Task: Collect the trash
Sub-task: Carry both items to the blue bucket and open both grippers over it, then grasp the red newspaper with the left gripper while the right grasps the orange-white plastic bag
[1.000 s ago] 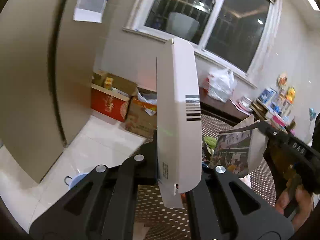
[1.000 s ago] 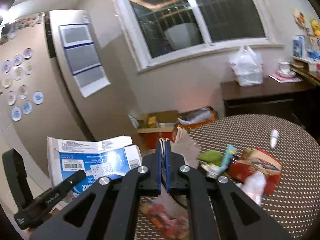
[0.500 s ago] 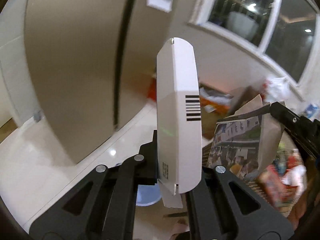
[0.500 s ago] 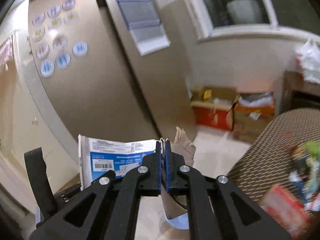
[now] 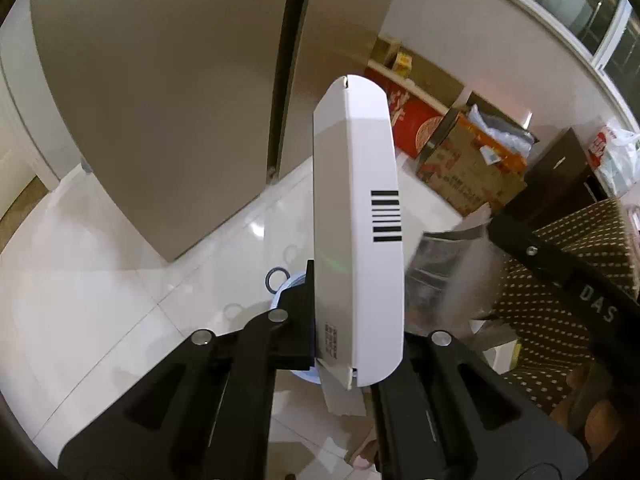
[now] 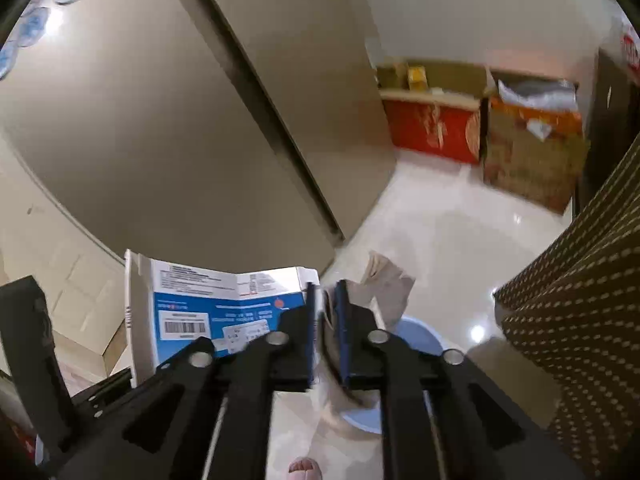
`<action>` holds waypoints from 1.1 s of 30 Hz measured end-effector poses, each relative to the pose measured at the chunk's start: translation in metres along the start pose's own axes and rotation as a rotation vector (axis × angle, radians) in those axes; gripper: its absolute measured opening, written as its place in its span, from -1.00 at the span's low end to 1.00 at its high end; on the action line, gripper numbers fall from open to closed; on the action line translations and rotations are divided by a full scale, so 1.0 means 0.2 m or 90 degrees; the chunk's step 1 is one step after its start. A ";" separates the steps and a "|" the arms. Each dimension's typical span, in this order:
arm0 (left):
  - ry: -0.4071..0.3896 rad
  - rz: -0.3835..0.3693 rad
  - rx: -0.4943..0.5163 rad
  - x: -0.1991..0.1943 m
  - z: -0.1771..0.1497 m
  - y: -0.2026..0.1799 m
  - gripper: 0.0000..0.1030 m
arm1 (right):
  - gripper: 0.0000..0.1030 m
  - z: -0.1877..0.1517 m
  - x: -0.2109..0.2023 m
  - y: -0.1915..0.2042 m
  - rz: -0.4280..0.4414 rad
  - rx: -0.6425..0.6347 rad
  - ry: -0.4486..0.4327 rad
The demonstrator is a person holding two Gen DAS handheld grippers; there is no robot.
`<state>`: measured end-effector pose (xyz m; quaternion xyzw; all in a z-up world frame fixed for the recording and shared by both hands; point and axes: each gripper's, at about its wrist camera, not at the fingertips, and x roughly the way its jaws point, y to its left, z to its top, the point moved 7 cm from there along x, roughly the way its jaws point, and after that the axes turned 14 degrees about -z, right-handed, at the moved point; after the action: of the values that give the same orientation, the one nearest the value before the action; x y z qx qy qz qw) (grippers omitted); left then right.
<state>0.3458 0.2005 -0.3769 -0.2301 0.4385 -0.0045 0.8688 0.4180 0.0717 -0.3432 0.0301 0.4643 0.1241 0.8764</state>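
Observation:
My left gripper (image 5: 356, 320) is shut on a white cardboard box (image 5: 356, 216) with a black barcode, held upright above the floor. The same box shows blue and white in the right wrist view (image 6: 212, 312). My right gripper (image 6: 328, 336) is shut on a crumpled printed paper bag (image 6: 386, 284), blurred in the left wrist view (image 5: 444, 276). A light blue bin (image 6: 416, 336) stands on the floor below both grippers, partly hidden by them; its rim shows in the left wrist view (image 5: 282, 290).
A beige fridge (image 5: 168, 92) stands to the left. Red and brown cardboard boxes (image 6: 480, 136) sit against the far wall. A round table with a dotted brown cloth (image 6: 580, 320) is on the right. Paper scraps (image 5: 344, 400) lie on the white tiled floor.
Both grippers have swung left off the table and tilted down toward the floor, carrying the box and the paper bag. The blue bin has come into view below them.

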 end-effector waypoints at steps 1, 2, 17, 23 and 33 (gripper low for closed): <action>0.005 0.001 -0.001 0.03 -0.01 0.03 -0.92 | -0.53 -0.01 0.02 -0.01 -0.003 0.004 0.006; 0.013 0.001 -0.001 0.06 -0.02 0.03 -0.92 | -0.51 -0.02 0.03 -0.02 -0.008 0.006 0.008; 0.052 -0.028 0.038 0.21 -0.03 -0.11 -0.90 | 0.02 0.01 -0.19 -0.16 -0.120 -0.013 -0.096; 0.042 -0.040 0.039 0.15 0.02 -0.18 -0.18 | 0.10 0.07 -0.36 -0.21 -0.128 0.014 -0.142; -0.046 -0.042 0.069 -0.18 0.09 -0.34 0.30 | 0.13 0.10 -0.62 -0.31 -0.131 0.047 -0.170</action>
<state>0.3507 0.1542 -0.3118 -0.1969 0.3982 -0.0485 0.8946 0.3797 -0.0184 -0.2420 0.0311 0.3487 0.0112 0.9366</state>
